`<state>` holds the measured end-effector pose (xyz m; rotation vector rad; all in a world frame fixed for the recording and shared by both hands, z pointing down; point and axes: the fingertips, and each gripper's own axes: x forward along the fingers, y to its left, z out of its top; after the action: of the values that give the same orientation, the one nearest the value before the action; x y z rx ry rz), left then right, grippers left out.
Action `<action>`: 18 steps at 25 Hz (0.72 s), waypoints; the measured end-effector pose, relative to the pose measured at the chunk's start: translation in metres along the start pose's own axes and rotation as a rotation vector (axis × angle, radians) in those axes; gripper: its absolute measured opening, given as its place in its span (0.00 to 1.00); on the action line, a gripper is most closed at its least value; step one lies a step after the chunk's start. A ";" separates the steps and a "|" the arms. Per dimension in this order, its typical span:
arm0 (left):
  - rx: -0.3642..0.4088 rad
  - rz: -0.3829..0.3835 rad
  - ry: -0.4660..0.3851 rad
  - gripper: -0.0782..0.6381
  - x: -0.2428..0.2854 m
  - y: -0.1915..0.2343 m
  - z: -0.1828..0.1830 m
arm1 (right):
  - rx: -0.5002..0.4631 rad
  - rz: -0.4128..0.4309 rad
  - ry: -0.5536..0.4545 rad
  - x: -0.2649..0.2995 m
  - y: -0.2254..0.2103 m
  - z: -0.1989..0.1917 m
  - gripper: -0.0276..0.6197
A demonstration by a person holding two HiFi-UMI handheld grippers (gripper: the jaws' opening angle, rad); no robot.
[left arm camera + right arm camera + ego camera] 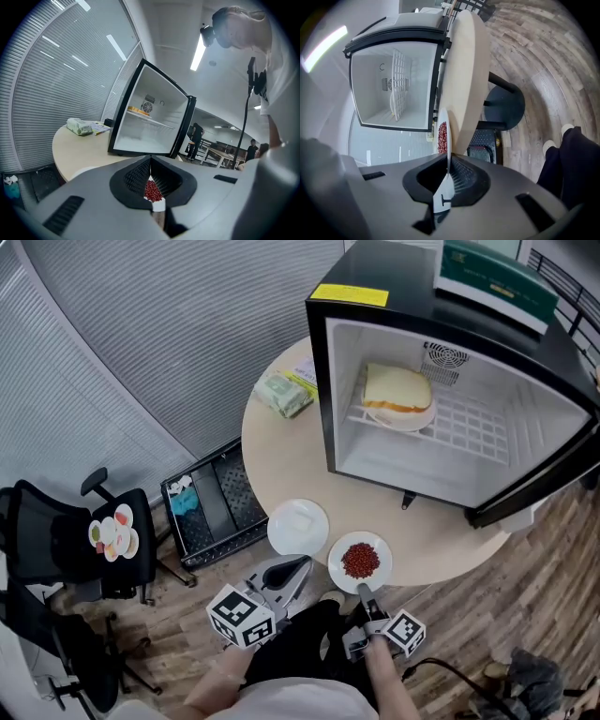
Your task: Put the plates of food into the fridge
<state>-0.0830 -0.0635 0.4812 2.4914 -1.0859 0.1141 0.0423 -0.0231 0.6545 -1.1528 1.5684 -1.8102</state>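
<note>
Right gripper view: right gripper (446,160) jaws clamp the bean plate (448,140) rim; lift it level. Left gripper (151,160) jaws closed, empty.

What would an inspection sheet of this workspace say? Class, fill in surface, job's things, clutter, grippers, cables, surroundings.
Surface: round beige table, open mini fridge standing on it.
Job's things: sandwich plate inside the fridge; red-bean plate and white plate near the table's edge.
Clutter: green packet on table; green box atop fridge.
Grippers: right gripper shut on red-bean plate's rim; left gripper shut, empty.
Cables: dark cable on floor.
Surroundings: wood floor, black chair, black crate.
</note>
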 end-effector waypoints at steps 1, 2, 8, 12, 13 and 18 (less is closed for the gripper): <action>0.000 -0.002 -0.001 0.12 0.001 -0.001 0.000 | 0.000 0.004 -0.003 0.000 0.001 0.000 0.07; -0.002 -0.005 -0.001 0.12 0.001 -0.001 0.000 | 0.001 0.009 -0.005 -0.001 0.002 0.001 0.07; -0.004 -0.031 0.006 0.12 0.010 -0.008 -0.002 | 0.050 0.057 -0.032 -0.004 0.014 0.008 0.07; 0.003 -0.051 -0.003 0.12 0.017 -0.012 0.004 | 0.062 0.083 -0.074 -0.011 0.034 0.024 0.07; 0.004 -0.056 -0.008 0.12 0.019 -0.014 0.006 | 0.067 0.091 -0.085 -0.013 0.041 0.029 0.07; 0.029 -0.088 -0.028 0.12 0.035 -0.022 0.019 | 0.096 0.144 -0.150 -0.022 0.081 0.056 0.07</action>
<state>-0.0447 -0.0812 0.4645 2.5696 -0.9901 0.0690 0.0867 -0.0555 0.5701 -1.0760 1.4254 -1.6475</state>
